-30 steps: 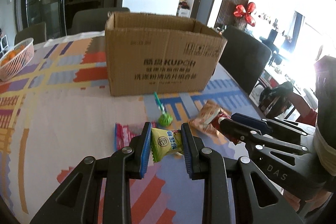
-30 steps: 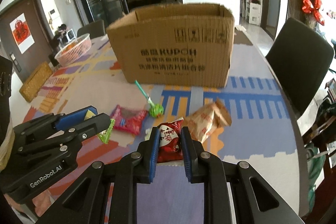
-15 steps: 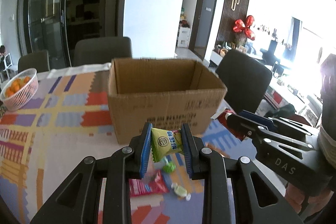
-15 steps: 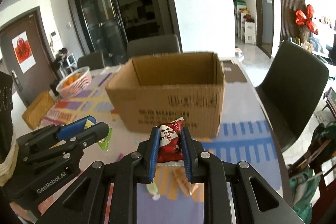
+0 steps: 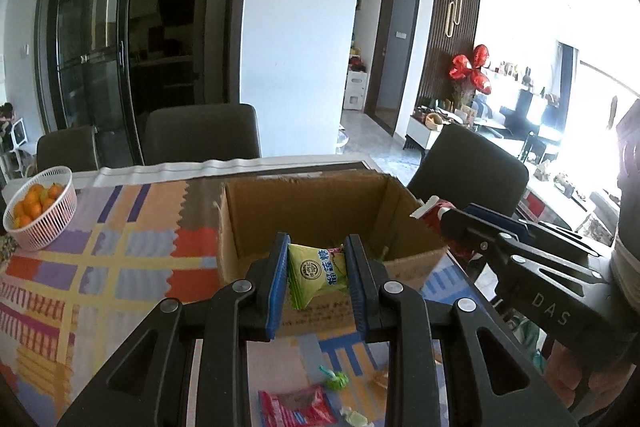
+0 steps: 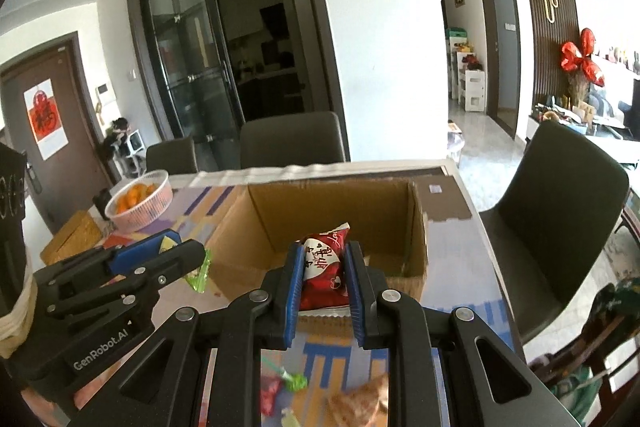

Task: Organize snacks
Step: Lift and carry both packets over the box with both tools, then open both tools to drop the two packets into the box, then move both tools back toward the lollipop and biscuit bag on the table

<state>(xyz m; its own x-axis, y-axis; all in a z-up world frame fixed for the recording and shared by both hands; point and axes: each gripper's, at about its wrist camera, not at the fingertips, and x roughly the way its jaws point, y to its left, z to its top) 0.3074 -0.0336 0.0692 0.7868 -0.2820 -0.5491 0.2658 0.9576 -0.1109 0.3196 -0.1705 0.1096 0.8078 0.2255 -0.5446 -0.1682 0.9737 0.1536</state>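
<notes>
My left gripper [image 5: 316, 247] is shut on a yellow-green snack packet [image 5: 316, 273], held in the air at the near rim of the open cardboard box [image 5: 304, 203]. My right gripper [image 6: 320, 251] is shut on a red snack packet [image 6: 324, 267], also raised just before the box [image 6: 336, 215]. In the left wrist view the right gripper [image 5: 434, 213] comes in from the right beside the box's right wall. The left gripper [image 6: 188, 253] shows at the left of the right wrist view. On the table below lie a red packet [image 5: 296, 407], a green lollipop [image 5: 334, 379] and an orange packet [image 6: 360, 403].
A white basket of oranges [image 5: 40, 211] stands at the table's far left. Dark chairs [image 5: 200, 135] line the far side, and another chair [image 6: 560, 211] stands at the right. The patterned tablecloth [image 5: 100, 267] covers the table.
Both grippers have risen with their packets and moved toward the box, from low over the table to the height of its rim. The loose snacks now lie below them.
</notes>
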